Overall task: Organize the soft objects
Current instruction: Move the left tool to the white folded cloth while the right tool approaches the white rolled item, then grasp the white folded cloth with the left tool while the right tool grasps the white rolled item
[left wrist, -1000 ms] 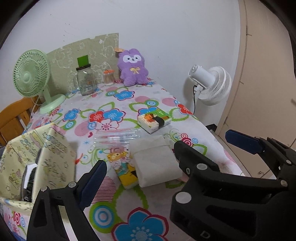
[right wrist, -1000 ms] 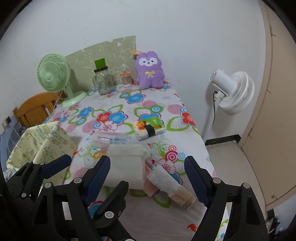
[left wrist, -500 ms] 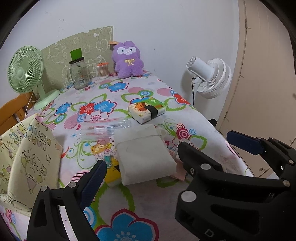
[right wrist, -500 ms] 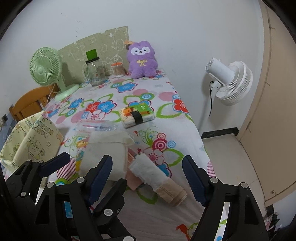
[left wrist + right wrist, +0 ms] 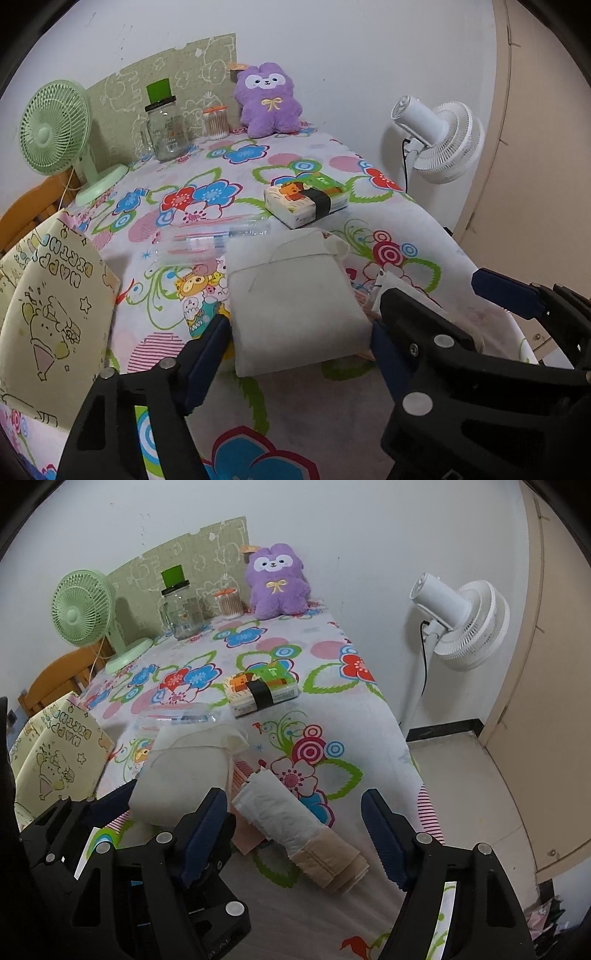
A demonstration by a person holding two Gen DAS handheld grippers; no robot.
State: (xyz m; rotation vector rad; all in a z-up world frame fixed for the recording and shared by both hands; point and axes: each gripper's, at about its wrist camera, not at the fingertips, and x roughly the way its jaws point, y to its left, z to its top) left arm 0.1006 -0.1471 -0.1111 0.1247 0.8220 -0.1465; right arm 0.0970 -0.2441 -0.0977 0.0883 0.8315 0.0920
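Fingers of the left gripper are seen closing on either side of the near end of a folded cream cloth pouch, one blue pad at its 8 o'clock corner and the other at its 4 o'clock corner; firm pressing cannot be confirmed, and the pouch lies flat on the flowered tablecloth. The right gripper is also closing, with a rolled white cloth with a beige end lying between its fingers, untouched by either pad. Under the roll and the pouch, a pink sheet is partly covered. At 9 o'clock of the pouch a yellow printed bag stands, and a cartoon-printed packet is tucked under the pouch's left edge. Just beyond the pouch, at 12 o'clock, a clear plastic packet is laid, then a tissue pack with a black band. At the far edge, a green fan is placed at 10 o'clock, a glass jar and a purple plush toy at 12 o'clock. Off the table at 2 o'clock, a white fan is seen.
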